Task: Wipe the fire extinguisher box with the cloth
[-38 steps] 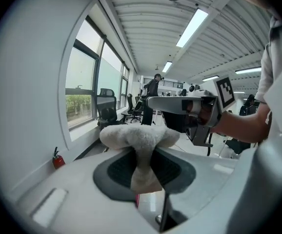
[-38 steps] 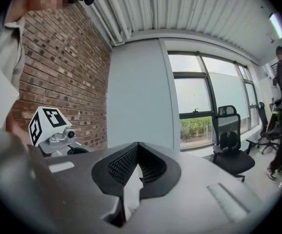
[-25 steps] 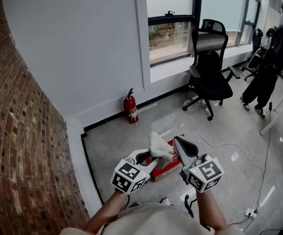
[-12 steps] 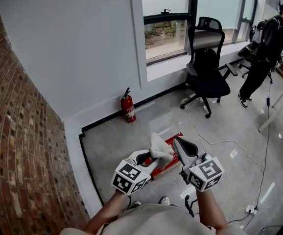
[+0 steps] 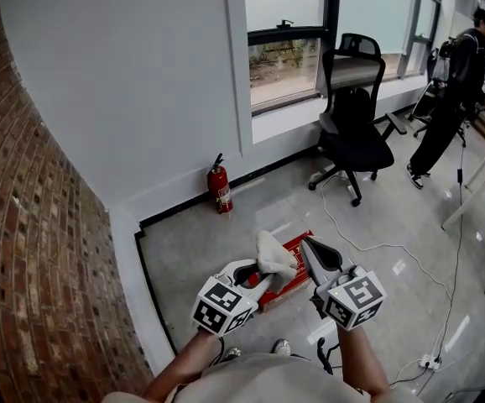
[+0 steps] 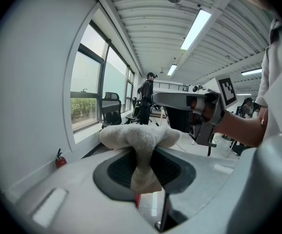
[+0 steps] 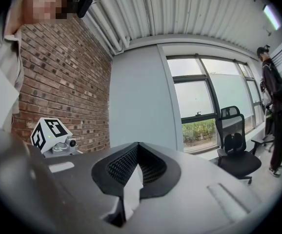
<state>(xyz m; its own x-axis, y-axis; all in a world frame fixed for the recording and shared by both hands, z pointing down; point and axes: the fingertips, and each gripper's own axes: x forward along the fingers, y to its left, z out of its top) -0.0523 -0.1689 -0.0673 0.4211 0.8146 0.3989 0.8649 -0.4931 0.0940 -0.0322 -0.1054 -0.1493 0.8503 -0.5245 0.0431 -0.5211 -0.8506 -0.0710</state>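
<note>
The red fire extinguisher box (image 5: 291,260) lies flat on the grey floor, partly hidden under both grippers. My left gripper (image 5: 262,274) is shut on a white fluffy cloth (image 5: 273,251), which bunches above its jaws over the box. In the left gripper view the cloth (image 6: 139,136) hangs down between the dark pads, and a red sliver of the box (image 6: 137,199) shows below. My right gripper (image 5: 307,247) is held beside the cloth, jaws together with nothing in them. In its own view the right gripper (image 7: 137,146) points at the grey wall.
A red fire extinguisher (image 5: 218,188) stands against the wall. A black office chair (image 5: 356,124) is by the window, and a white cable (image 5: 368,243) trails across the floor. A person in black (image 5: 452,91) stands at the far right. A brick wall (image 5: 33,250) runs along the left.
Both grippers and the cloth stay almost where they were. The person at the far right has shifted a little, and the head view has turned slightly.
</note>
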